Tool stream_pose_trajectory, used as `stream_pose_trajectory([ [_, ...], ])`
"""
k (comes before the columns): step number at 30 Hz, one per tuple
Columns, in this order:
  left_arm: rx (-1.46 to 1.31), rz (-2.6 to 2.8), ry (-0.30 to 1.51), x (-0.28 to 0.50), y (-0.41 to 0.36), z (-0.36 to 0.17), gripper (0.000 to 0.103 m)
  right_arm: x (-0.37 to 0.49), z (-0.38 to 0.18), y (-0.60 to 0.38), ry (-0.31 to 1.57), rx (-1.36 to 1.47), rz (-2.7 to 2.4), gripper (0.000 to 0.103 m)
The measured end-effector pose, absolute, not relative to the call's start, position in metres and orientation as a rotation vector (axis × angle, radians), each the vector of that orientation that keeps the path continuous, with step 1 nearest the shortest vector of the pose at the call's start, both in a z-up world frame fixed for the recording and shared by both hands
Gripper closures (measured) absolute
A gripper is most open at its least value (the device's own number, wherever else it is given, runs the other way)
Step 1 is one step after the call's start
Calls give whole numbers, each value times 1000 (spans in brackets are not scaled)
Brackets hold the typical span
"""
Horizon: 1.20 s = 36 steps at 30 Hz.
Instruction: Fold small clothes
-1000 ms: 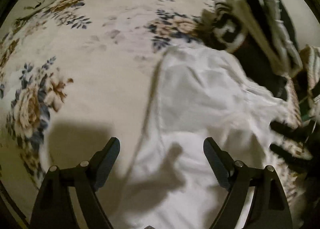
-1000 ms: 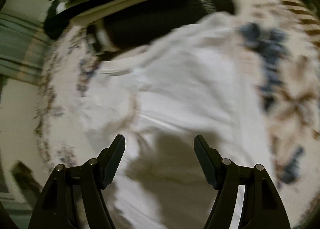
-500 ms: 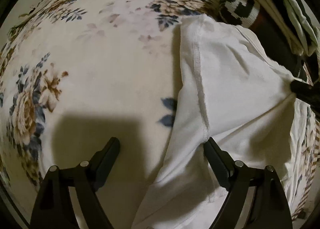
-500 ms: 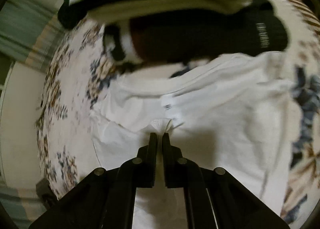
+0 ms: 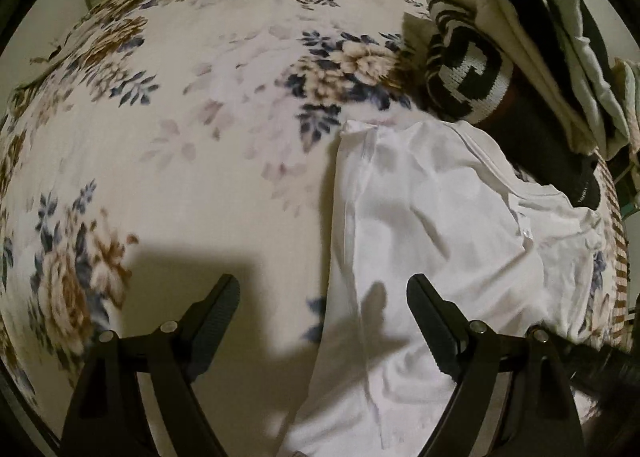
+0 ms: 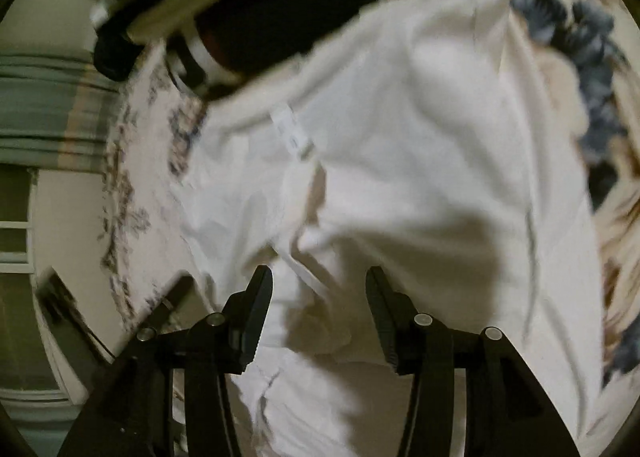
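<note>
Crumpled white cotton garment (image 5: 432,241) flat on floral bedspread (image 5: 192,129), stacked dark clothes (image 5: 532,69) at two o'clock. Left gripper (image 5: 323,297) released, straddling its edge; right gripper (image 6: 319,285) opening, cloth between, ungripped.

Floral bed (image 5: 200,137) w/ white shirt (image 5: 432,225) (clothes pile (image 5: 520,57) beside).

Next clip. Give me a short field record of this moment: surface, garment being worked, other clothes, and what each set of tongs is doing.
surface: floral bedspread
garment: white garment, spread out and creased, neck label showing
other clothes: pile of dark and light clothes just past the garment's far edge
left tongs: wide open above the garment's edge, nothing gripped
right tongs: jaws opening, white fabric lies between them, pads not pressing on it
fold progress: not clear from these views
</note>
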<state>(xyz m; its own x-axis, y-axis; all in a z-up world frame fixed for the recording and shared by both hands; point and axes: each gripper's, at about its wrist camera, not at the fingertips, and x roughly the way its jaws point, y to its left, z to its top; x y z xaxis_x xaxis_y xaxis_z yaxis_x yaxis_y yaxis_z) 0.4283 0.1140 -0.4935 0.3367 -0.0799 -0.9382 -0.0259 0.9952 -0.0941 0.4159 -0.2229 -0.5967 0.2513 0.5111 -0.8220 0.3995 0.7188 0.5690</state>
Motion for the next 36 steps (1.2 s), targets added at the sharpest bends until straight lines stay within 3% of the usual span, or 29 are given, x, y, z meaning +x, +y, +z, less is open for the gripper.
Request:
stream_pose_trajectory([
  [2,-85,-36,1230,433,112,-496,18,417,-604,-207,1366,808,100,65],
  [3,-81,-37,1233,432,112,-497,18,416,-603,-201,1363,762,96,92],
  [4,-80,-37,1236,437,112,-500,18,414,-603,-195,1360,725,86,100],
  [20,-72,-18,1280,470,115,-525,18,365,-605,-231,1437,771,-22,98],
  [21,-71,-20,1282,470,114,-526,18,368,-599,-235,1396,797,-15,86],
  [22,-72,-19,1285,470,114,-527,18,371,-593,-240,1361,807,-20,64],
  [24,-72,-15,1289,470,115,-528,18,383,-588,-249,1310,827,-22,55],
  [32,-50,-16,1284,477,109,-535,18,416,-603,-250,1300,1052,110,56],
  [33,-49,-16,1284,477,109,-535,18,419,-605,-249,1296,1053,109,69],
  [34,-46,-18,1284,478,108,-536,18,422,-604,-246,1291,1041,111,97],
  [36,-37,-22,1282,478,108,-537,18,427,-599,-246,1254,1063,117,99],
])
